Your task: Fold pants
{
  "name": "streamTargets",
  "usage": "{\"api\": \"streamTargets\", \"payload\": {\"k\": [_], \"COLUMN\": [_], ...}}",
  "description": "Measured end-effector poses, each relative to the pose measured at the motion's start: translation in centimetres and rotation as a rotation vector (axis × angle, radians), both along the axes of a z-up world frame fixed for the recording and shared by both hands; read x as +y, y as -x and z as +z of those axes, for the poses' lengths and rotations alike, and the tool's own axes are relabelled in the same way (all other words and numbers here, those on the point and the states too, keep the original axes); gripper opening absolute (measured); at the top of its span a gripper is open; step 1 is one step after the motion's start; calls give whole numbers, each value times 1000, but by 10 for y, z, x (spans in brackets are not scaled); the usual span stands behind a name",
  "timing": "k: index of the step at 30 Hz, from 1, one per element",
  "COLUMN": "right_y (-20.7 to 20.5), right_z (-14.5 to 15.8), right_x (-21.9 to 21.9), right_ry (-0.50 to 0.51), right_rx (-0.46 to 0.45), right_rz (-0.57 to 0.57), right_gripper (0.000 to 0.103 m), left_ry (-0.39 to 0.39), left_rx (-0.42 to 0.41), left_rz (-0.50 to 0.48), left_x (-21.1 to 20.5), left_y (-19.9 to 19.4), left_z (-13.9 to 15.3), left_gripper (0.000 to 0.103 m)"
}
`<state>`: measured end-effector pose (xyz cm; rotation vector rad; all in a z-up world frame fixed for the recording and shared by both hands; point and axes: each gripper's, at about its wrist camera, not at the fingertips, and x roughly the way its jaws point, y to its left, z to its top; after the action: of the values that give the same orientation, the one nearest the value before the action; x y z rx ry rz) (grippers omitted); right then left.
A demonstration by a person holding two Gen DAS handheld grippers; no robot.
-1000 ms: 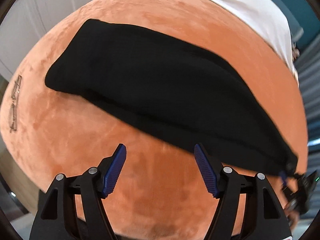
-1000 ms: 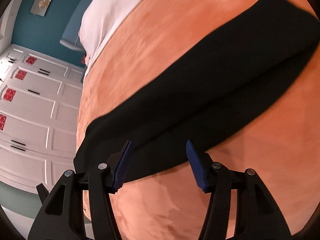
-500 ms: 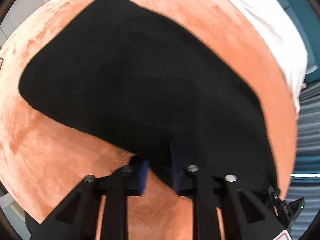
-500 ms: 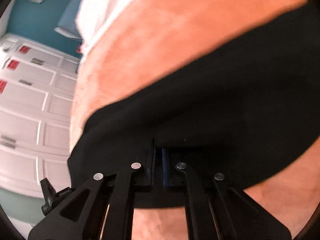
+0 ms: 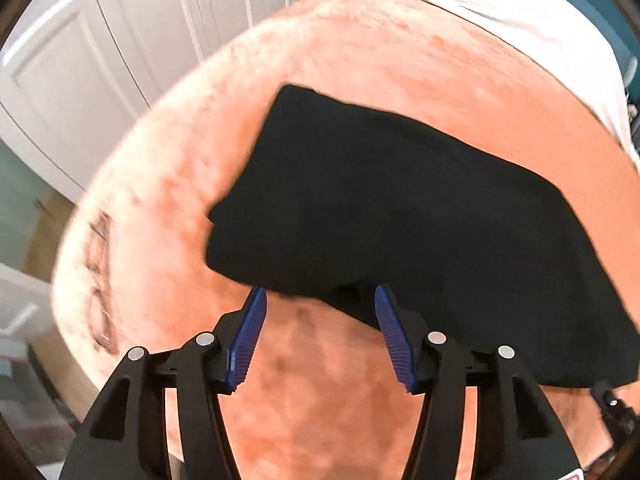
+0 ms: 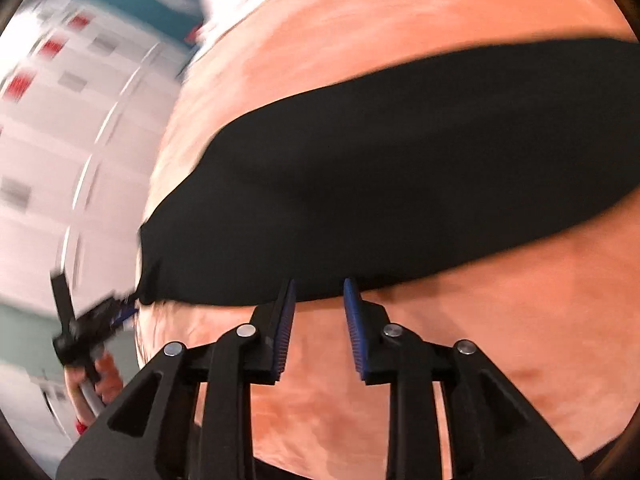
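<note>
**Folded pants lie just ahead of both tools, long axis running across the frames**

The black pants [image 5: 400, 216] lie as a flat band on the orange plush bed cover [image 5: 320, 400]. In the left wrist view the band runs from the upper middle of the frame down to the lower right, and its near edge sits right at the tips of the left tool [image 5: 320, 300]. That tool's jaws are opening, standing fairly wide; the cloth edge shows between the tips, but the pads do not press on it.

In the right wrist view the pants [image 6: 400, 184] stretch from the left middle of the frame to the right edge, with the lower hem just above the tips of the right tool [image 6: 319, 292]. Its jaws are opening too, still narrow, with no cloth pinched.

Each tool stands at the near long edge, the left one towards one end, the right one towards the other. Any further fold would likely bring one short end over the other, along that long axis.
</note>
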<state>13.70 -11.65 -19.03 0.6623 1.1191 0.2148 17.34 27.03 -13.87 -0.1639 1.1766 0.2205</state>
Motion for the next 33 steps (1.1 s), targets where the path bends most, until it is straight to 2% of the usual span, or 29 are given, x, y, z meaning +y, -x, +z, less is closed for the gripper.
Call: {"api": "streamTargets", "payload": {"k": [2, 4, 6, 8, 11, 12, 13, 14, 16, 17, 18, 20, 22, 24, 26, 27, 28, 30, 31, 33], "right_y": [-15, -34, -44, -50, -60, -64, -64, -66, -64, -60, -55, -46, -36, -32, -31, -36, -39, -41, -42, -43], "right_z": [3, 2, -4, -20, -34, -41, -47, -50, -44, -36, -33, -43, -32, -7, 13, 22, 30, 35, 35, 27], "right_x": [37, 81, 106, 128, 150, 152, 150, 149, 152, 160, 175, 188, 190, 203, 221, 238, 257, 288, 309, 336], "right_ry": [1, -17, -64, -137, -141, -140, -152, -145, -177, -142, -34, 122, 142, 200, 276, 322, 378, 473, 530, 615], "right_rx": [-16, -14, 8, 62, 82, 88, 99, 110, 99, 62, 43, 87, 57, -48, -151, -197, -264, -368, -415, -456], "right_rz": [102, 198, 229, 243, 249, 233, 202, 182, 191, 254, 348, 451, 461, 506, 581, 625, 677, 776, 847, 957], "right_gripper": [26, 36, 39, 39, 39, 35, 13, 1, 0, 0, 0, 3, 6, 8, 23, 41, 48, 51, 57, 60], "left_ry": [23, 78, 110, 108, 73, 76, 77, 82, 96, 70, 1, -29, -6, -14, -19, -8, 7, 16, 9, -25], "left_rx": [25, 74, 82, 71, 81, 87, 95, 88, 28, 3, -11, 3, 7, 8, -17, -34, -46, -64, -67, -68], "left_rz": [17, 39, 61, 48, 24, 9, 2, -1, -39, -53, -49, -57, -32, -1, 17, 20, 15, -9, -22, -73], "left_x": [9, 14, 28, 36, 41, 45, 48, 49, 55, 58, 65, 78, 99, 106, 109, 112, 111, 106, 100, 84], "left_y": [-9, -21, -27, -33, -42, -48, -54, -55, -42, -37, -31, -25, -12, 0, 17, 23, 30, 43, 47, 60], "left_z": [-5, -20, -26, -26, -34, -35, -35, -29, -17, -9, -3, -2, -1, 1, 6, 12, 19, 26, 26, 29], "left_gripper": [56, 56, 57, 58, 58, 58, 58, 58, 58, 64, 71, 73, 73, 73, 73, 73, 73, 73, 73, 73]}}
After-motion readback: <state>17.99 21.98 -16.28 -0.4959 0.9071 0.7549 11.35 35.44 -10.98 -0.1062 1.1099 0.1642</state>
